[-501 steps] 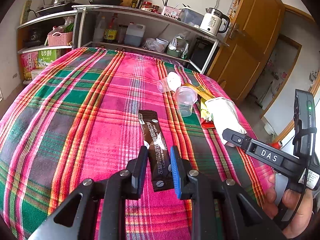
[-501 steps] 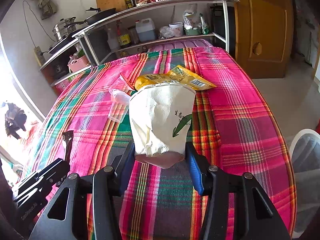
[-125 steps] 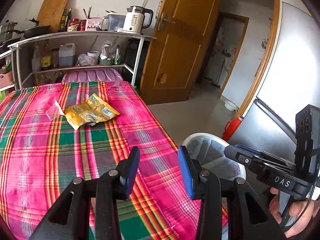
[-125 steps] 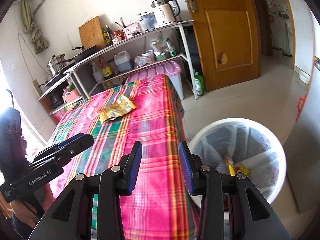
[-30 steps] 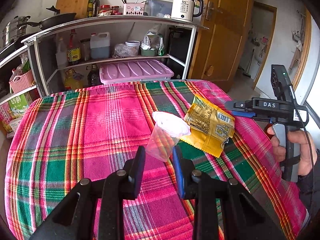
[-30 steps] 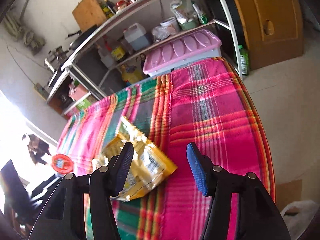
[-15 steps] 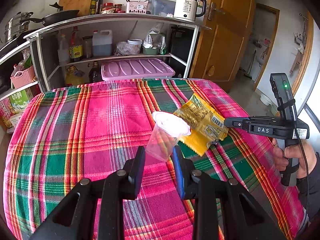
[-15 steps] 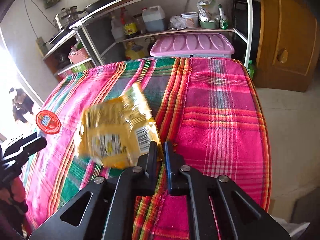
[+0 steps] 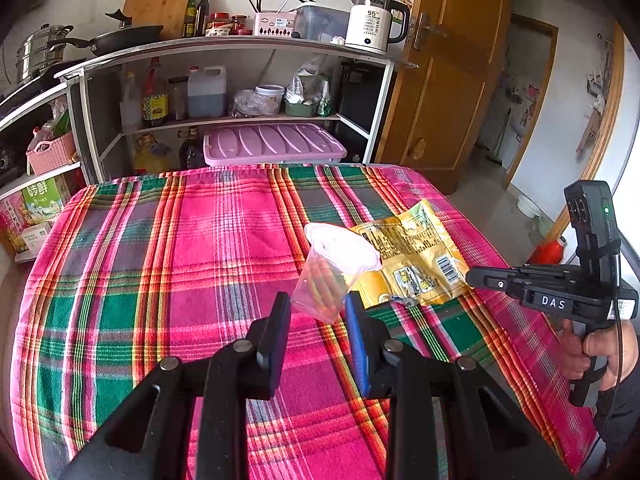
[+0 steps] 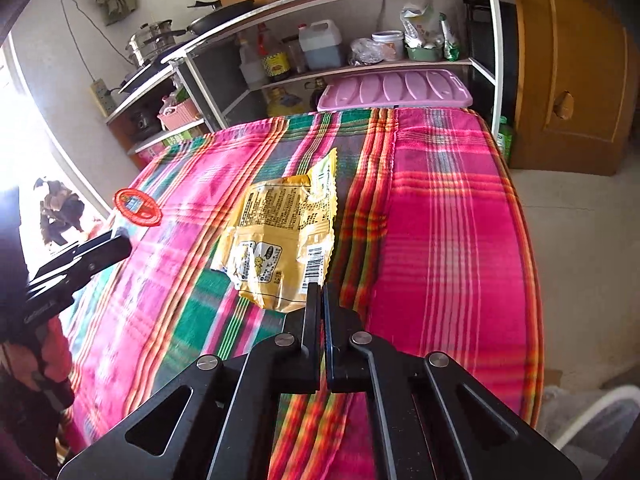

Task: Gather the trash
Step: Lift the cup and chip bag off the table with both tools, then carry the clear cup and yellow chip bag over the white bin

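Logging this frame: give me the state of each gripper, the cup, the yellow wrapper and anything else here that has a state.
left gripper: shut on the plastic cup
plastic cup: tilted, held at its base, peel lid sitting on the rim
right gripper: shut on the yellow wrapper
yellow wrapper: crumpled, pinched at its near corner
wooden door: ajar
pink bin lid: on its bin
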